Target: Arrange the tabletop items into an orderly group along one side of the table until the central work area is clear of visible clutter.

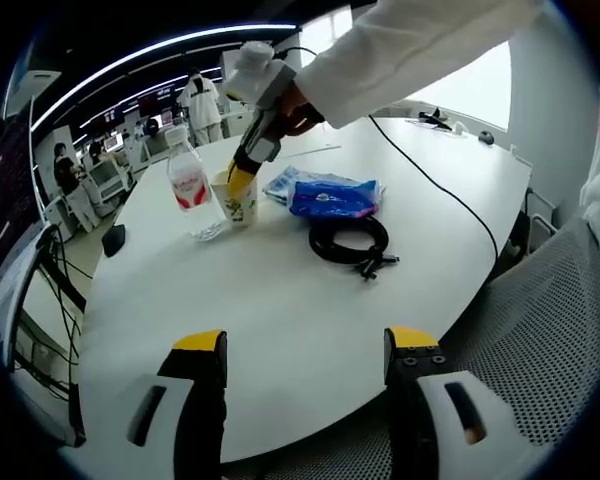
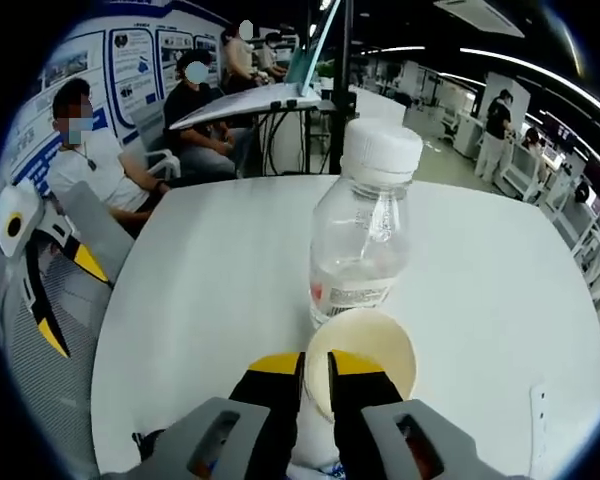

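Observation:
A paper cup stands beside a clear water bottle with a red label on the far side of the white round table. My right gripper, held by a hand in a white sleeve, is shut on the cup's rim. In the right gripper view, the jaws of my right gripper pinch the near wall of the cup, with the bottle just behind it. My left gripper stands open over the table's near edge, holding nothing. It also appears as the left gripper off the table's far side.
A blue wipes pack and a coiled black cable lie right of the cup. A grey mesh chair stands at the table's right. A dark small object sits beyond the left edge. Seated people and a laptop stand are behind the table.

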Motion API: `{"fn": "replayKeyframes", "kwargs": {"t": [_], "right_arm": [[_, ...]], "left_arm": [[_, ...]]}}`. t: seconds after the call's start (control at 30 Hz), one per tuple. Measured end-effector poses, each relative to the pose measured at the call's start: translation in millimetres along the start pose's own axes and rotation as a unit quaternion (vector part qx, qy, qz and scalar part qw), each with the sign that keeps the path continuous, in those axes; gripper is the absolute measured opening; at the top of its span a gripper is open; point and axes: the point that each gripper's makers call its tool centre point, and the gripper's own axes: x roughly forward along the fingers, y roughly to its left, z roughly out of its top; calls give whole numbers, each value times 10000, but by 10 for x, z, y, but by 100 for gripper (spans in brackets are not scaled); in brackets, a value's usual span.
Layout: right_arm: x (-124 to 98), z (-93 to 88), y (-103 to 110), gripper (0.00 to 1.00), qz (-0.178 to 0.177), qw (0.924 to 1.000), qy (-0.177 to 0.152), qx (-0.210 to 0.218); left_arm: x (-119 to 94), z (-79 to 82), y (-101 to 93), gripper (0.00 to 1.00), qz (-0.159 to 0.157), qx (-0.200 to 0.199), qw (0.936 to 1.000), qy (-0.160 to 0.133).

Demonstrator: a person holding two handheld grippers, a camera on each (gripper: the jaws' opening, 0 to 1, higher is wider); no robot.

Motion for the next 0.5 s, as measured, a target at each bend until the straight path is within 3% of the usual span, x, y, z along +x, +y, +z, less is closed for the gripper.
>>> {"fn": "replayKeyframes", "kwargs": {"t": [0.23, 0.5], "right_arm": [[-238, 155, 64, 11, -80, 9995, -310, 36], [-464, 178, 147, 15, -186, 9988, -427, 169]], "left_arm": [[-3, 7, -5, 65, 0, 14, 10000, -15], [-16, 35, -14, 67, -10, -1, 9999, -101]]}}
